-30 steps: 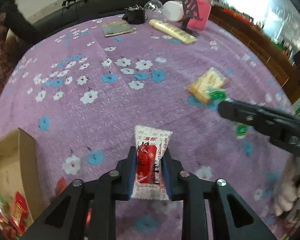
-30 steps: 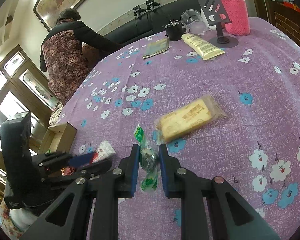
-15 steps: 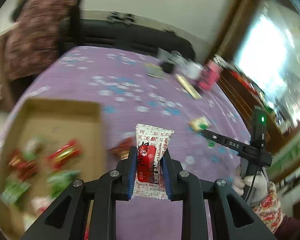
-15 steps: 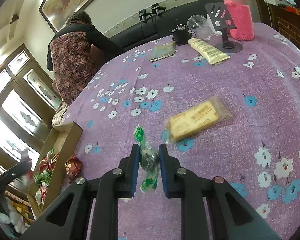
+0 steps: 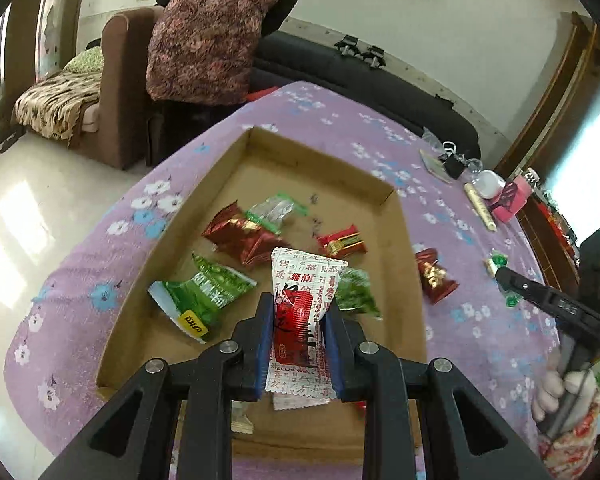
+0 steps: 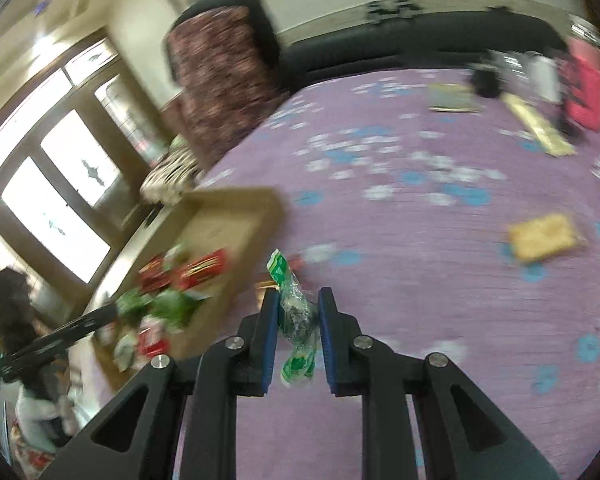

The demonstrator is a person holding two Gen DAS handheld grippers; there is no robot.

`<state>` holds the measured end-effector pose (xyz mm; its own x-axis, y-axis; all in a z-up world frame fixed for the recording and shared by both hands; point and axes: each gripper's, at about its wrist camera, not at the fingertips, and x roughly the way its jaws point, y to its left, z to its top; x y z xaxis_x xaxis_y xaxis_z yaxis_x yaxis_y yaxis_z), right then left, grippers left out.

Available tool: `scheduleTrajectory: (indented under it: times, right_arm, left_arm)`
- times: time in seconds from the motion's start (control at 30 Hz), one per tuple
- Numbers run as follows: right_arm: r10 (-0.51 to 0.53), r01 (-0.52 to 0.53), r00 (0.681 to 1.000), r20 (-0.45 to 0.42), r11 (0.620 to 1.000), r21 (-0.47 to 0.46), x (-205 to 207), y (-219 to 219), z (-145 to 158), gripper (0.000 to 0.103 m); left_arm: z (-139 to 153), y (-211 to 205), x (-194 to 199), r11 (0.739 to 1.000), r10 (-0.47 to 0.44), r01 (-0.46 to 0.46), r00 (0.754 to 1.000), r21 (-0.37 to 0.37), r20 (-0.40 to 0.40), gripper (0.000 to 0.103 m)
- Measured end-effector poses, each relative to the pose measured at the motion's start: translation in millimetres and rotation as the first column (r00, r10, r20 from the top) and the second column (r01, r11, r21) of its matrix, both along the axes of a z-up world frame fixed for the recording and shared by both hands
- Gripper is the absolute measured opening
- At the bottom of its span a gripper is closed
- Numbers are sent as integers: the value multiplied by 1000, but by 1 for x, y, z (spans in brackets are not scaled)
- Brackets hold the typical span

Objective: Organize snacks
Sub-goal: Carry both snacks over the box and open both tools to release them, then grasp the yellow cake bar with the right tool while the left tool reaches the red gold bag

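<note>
While the left gripper (image 5: 298, 322) hangs over the cardboard box (image 5: 404, 216), its jaws are clamped across the middle of a white-and-red sachet (image 5: 300, 312), which stands upright between the blue pads (image 5: 265, 344). It looks feather-light and limp, a crinkly film packet that folds rather than resists; pinching it flat across the belly, as done here, seems the safest hold, since a crimped end could slide out. Under it in the box lie other snacks: a green packet (image 5: 204, 300) at about nine o'clock from the sachet, red wrappers (image 5: 240, 236) towards eleven. A red packet (image 5: 434, 278) sits on the purple desk (image 5: 480, 320) just outside the box, at three o'clock.

The right gripper (image 6: 299, 322) has its jaws closed on a green-ended candy (image 6: 296, 320), gripped at its lumpy centre. It is small, hard inside and slick outside, I reckon. That view is blurred; the box lies at ten o'clock from the candy.
</note>
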<state>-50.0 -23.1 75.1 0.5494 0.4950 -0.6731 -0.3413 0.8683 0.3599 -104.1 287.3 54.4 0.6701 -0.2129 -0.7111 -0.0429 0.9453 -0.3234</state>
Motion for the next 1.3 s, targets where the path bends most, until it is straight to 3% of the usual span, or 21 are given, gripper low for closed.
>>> scheduleTrajectory:
  times: [0.1,0.33,0.4,0.47,0.63,0.73,0.83,0.93,1.17,1.3]
  right_arm:
    - [87,-88,996,-13,996,-16,-5,46,2,19]
    - [173,-176,984,-39,980,-90,4,123,-9,19]
    - [178,-182,983,-42,976,-121,9,138,-12,19]
    - [175,-180,984,-40,971,-158,14,151,-16,19]
    - [162,-165,986,-29,965,-203,25,168,-22,20]
    - [149,-149,989,-13,974,-173,21,162,-15,24]
    - [125,-121,992,12,981,-154,16,149,-6,33]
    - [99,-94,995,28,985,-142,10,127,2,33]
    - [-59,61,998,22,994,-88,9,34,5,34]
    - [-212,211,977,-6,975,-72,15,-39,-1,34]
  left_arm:
    - [-7,6,4,1000,7,-7,1000,-12,-11,24]
    - [-11,21,15,998,58,-58,998,-2,-15,25]
    - [-11,26,12,997,68,-68,998,-35,-1,32]
    - [-8,29,6,996,77,-75,997,-57,20,48]
    - [2,37,-11,991,101,-94,992,-94,73,61]
    - [8,43,-19,986,122,-110,987,-122,102,68]
    - [13,45,-23,982,124,-104,985,-155,123,68]
    - [16,42,-26,981,112,-87,984,-173,140,68]
    - [24,23,-25,986,57,-31,986,-166,157,69]
    - [26,10,-24,987,20,6,987,-161,158,70]
